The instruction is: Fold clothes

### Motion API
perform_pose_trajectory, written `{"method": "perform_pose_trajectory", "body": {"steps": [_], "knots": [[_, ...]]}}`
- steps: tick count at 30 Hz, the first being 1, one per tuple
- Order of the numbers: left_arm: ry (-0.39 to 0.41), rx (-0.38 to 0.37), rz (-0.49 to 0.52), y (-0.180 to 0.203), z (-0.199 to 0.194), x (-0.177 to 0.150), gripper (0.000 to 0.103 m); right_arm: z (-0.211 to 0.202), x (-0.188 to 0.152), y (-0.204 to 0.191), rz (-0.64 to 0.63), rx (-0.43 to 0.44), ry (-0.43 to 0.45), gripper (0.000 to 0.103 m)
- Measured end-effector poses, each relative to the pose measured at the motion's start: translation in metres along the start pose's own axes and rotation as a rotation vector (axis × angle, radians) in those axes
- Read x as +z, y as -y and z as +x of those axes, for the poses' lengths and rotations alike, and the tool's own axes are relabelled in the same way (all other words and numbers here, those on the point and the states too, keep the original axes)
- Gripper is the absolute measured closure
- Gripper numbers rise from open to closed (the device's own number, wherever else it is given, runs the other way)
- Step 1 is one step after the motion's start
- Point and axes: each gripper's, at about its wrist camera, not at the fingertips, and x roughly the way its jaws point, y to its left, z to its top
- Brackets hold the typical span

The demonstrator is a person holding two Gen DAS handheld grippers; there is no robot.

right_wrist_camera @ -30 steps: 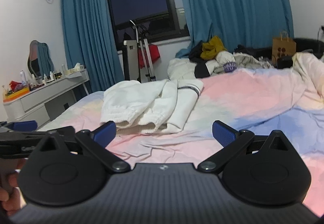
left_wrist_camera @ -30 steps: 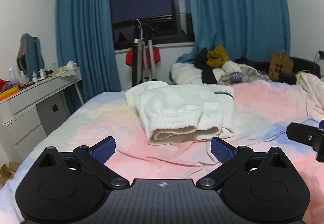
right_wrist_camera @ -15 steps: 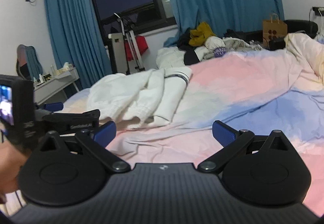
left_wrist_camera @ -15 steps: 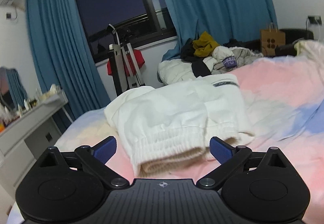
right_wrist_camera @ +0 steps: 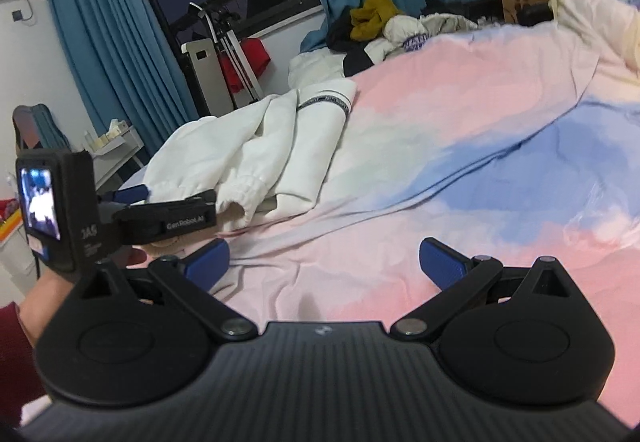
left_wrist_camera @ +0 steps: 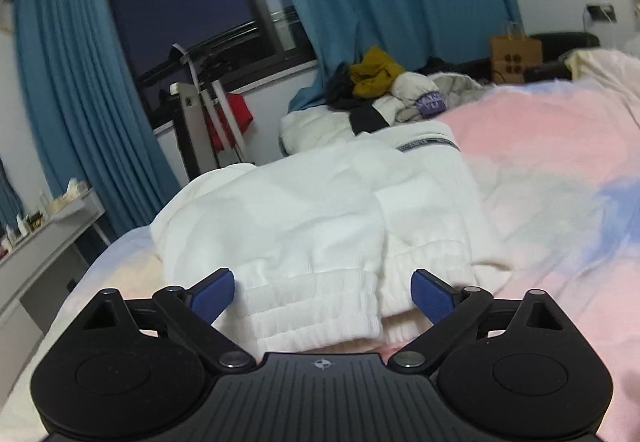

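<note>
We see white sweatpants lying folded on the bed, thick soft knit with ribbed elastic cuffs facing us. Our left gripper has its jaws spread wide, the blue textured pads flanking the near cuff; whether they touch it we cannot tell. Our right gripper is also spread, over bare wrinkled bedding in pink and blue, well apart from the sweatpants. Rumpled clothes pile at the bed's far edge.
</note>
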Motion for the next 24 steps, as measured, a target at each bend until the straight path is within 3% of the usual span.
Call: {"method": "perform_pose_trajectory", "body": {"steps": [4,7,9,11,17,24], "knots": [[-0.034,0.033,0.019,0.001,0.019,-0.004,0.014,0.005,-0.001,-0.001,-0.002,0.012,-0.008,0.0],[-0.037,0.012,-0.076,-0.013,0.017,0.001,0.033,0.008,-0.003,-0.001,-0.009,0.017,-0.012,0.0],[-0.038,-0.001,-0.137,-0.024,0.008,0.006,0.062,0.008,-0.003,-0.001,-0.007,0.027,-0.007,0.0],[-0.032,-0.024,-0.19,-0.037,-0.006,0.013,0.08,0.006,-0.003,-0.002,-0.008,0.038,0.006,0.0],[0.034,-0.098,-0.332,-0.068,-0.082,0.027,0.086,-0.003,-0.002,-0.011,-0.029,0.087,0.052,0.0],[0.161,-0.198,-0.495,-0.125,-0.196,0.034,0.087,-0.02,-0.002,-0.022,-0.044,0.148,0.088,0.0]]}}
